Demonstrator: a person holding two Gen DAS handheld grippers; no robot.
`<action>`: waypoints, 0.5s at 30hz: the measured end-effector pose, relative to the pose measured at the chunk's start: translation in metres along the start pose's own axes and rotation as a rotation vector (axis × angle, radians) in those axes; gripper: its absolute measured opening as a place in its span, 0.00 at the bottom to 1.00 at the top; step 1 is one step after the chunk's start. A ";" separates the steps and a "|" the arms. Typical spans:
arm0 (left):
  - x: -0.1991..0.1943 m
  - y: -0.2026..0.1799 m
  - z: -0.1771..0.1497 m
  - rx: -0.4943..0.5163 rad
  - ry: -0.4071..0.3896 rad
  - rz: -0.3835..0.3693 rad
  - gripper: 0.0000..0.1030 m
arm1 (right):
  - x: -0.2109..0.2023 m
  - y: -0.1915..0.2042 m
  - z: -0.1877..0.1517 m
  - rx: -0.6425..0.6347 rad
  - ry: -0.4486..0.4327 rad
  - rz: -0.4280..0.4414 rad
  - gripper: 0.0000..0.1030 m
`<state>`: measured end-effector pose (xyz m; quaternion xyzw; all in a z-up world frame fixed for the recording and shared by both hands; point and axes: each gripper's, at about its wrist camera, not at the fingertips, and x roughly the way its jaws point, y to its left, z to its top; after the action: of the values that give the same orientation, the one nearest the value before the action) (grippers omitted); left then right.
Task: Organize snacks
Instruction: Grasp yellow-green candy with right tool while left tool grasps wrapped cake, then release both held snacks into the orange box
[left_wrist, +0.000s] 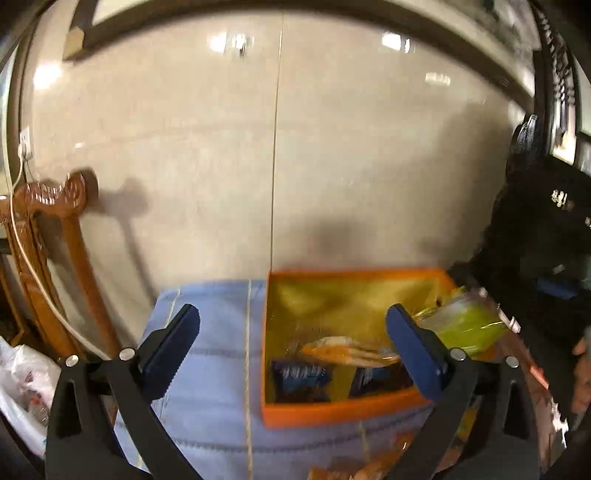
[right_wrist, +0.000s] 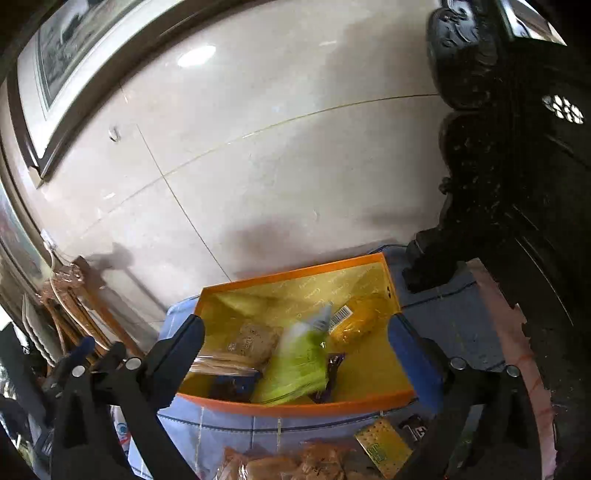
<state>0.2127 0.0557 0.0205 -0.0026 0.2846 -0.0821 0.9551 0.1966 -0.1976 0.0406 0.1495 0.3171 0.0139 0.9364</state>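
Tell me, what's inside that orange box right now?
The orange box holds a blurred green packet, a yellow packet, a brown cracker pack and dark blue packets. Whatever lies beneath the green packet is covered.

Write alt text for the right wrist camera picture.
An open right gripper hangs over an orange box holding snack packets, with a blurred green packet on top. The box sits on a blue cloth; more snacks lie nearer the camera.
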 end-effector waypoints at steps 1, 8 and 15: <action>0.001 0.000 -0.011 0.016 0.012 -0.027 0.96 | -0.003 -0.007 -0.010 -0.003 0.013 0.014 0.97; 0.014 -0.010 -0.129 0.225 0.230 -0.065 0.96 | 0.040 -0.033 -0.125 -0.040 0.316 -0.069 0.97; 0.058 -0.011 -0.187 0.188 0.384 -0.140 0.96 | 0.098 -0.020 -0.167 -0.141 0.450 -0.119 0.96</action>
<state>0.1571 0.0431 -0.1666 0.0822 0.4513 -0.1734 0.8715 0.1740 -0.1600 -0.1492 0.0578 0.5242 0.0138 0.8495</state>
